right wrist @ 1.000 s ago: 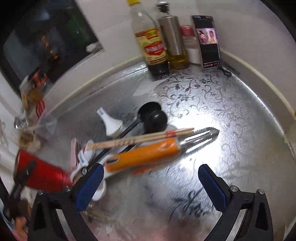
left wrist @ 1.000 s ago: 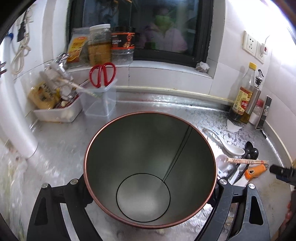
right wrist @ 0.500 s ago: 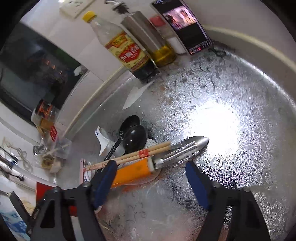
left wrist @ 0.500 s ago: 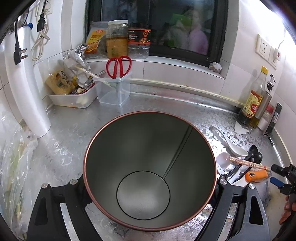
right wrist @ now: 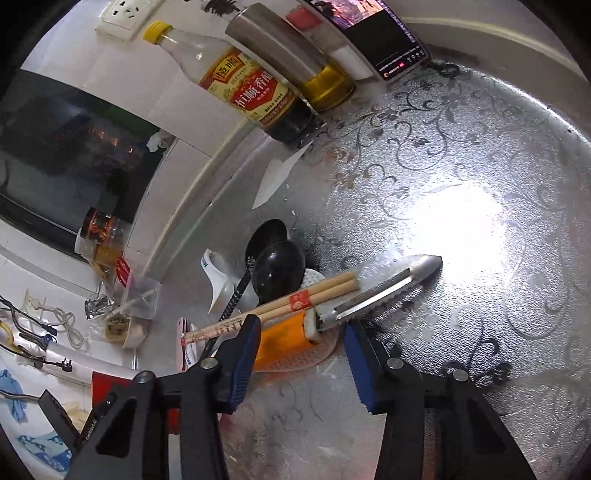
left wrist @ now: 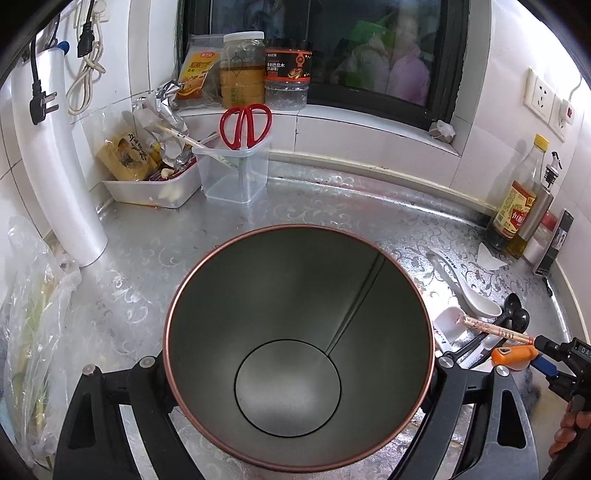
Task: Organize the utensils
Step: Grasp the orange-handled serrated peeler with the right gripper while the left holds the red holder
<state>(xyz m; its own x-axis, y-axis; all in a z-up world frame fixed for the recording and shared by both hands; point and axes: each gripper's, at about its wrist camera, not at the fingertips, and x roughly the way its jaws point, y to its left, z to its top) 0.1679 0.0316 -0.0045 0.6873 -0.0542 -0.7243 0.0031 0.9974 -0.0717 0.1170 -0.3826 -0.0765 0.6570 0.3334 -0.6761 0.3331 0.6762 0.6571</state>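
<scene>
My left gripper [left wrist: 299, 373] is shut on a large empty metal cup [left wrist: 299, 288] with a copper-red rim, held over the counter. To its right lies a pile of utensils: an orange-handled peeler [right wrist: 373, 299], a pair of wooden chopsticks [right wrist: 280, 306], black spoons [right wrist: 277, 269] and a white spoon [right wrist: 218, 280]. My right gripper [right wrist: 301, 332] is open, its blue pads on either side of the peeler's orange handle [right wrist: 284, 339], not closed on it. The pile also shows in the left wrist view, with the peeler [left wrist: 513, 356] and chopsticks [left wrist: 495, 330].
Vinegar bottle [right wrist: 243, 92], oil bottle [right wrist: 295, 55] and a phone [right wrist: 384, 33] stand by the right wall. A clear box with red scissors [left wrist: 245, 125] and a white tray [left wrist: 151, 188] sit at the back left. A plastic bag [left wrist: 33, 332] lies at the left.
My right gripper has moved in over the utensil pile and narrowed around the peeler handle. The left gripper with the cup has drawn back a little and shifted its view.
</scene>
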